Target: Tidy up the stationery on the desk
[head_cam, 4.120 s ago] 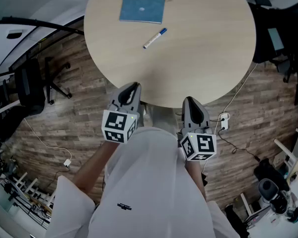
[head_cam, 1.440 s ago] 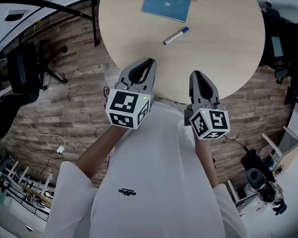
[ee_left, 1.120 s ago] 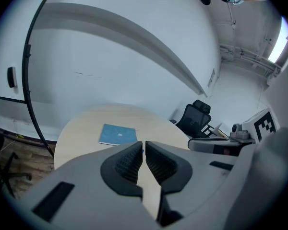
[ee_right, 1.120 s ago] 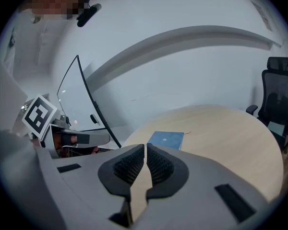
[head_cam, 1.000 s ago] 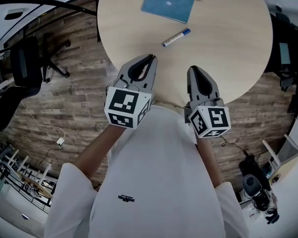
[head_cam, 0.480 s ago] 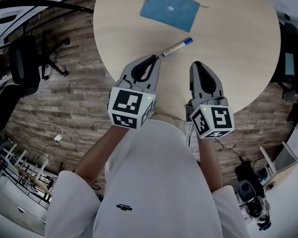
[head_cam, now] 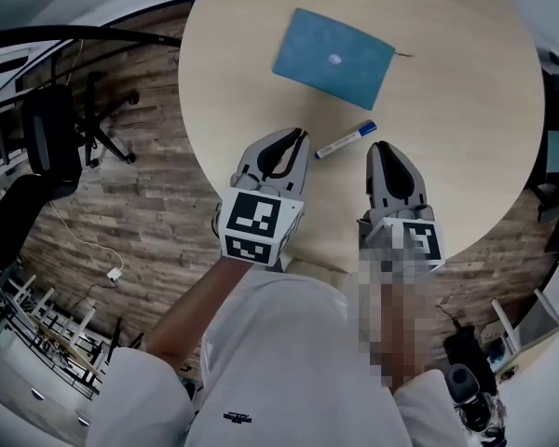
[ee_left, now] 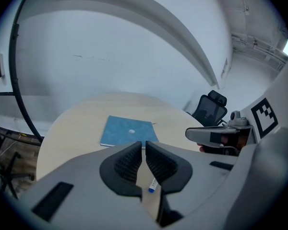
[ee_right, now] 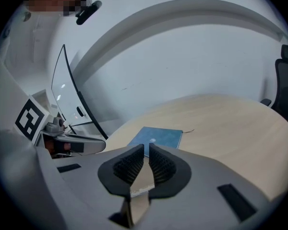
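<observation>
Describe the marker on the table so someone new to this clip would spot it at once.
On the round pale wooden table lies a blue notebook. Just nearer the person than that lies the marker, a slim white stick with a blue cap. It is the only thin item there, unlike the flat, square-cornered notebook.

Lower centre of the frame: left gripper (ee_left: 144, 146), ribbed pads all but touching, nothing gripped. Just above the tips, flat on the pale round table (ee_left: 72, 128): a blue notebook (ee_left: 127, 130). Glimpsed through the slit under the pads: a white pen (ee_left: 152, 185) with blue cap, lying on the tabletop. Right middle: the right gripper (ee_left: 194, 134), side-on above the table's far edge. Behind it, against the white wall: a black office chair (ee_left: 209, 110).
</observation>
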Demonstrator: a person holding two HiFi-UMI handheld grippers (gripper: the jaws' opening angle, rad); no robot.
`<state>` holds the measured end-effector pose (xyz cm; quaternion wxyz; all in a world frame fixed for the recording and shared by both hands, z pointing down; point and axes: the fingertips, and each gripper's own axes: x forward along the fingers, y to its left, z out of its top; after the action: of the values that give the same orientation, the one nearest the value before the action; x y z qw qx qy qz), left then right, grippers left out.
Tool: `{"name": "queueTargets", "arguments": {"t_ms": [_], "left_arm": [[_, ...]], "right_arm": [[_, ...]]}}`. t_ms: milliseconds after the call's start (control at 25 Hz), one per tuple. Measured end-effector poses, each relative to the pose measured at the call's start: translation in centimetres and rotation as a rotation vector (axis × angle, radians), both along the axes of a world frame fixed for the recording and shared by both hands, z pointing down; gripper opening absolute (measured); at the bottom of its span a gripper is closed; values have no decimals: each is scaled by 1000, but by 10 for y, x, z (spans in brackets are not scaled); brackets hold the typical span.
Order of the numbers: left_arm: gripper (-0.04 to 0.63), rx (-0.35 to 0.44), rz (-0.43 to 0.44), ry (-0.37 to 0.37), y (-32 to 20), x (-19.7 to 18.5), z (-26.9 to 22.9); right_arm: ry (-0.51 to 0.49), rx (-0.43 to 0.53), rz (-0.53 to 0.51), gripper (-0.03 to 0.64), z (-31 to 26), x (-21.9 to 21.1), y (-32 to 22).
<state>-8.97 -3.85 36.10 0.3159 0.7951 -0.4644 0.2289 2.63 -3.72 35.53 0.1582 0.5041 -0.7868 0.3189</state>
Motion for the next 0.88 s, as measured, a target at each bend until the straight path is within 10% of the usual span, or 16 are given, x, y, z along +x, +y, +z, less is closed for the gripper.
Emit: {"name": "queueTargets", "arguments": {"t_ms": [600,880], "left_arm": [[43,-31,-27,-50,-63,-23,71],[194,-63,-34,-42,-97,-35,109]], "right_arm": [[14,-75,32,45,73,0,-53],[21,-129,22,157,106,-9,-76]]}}
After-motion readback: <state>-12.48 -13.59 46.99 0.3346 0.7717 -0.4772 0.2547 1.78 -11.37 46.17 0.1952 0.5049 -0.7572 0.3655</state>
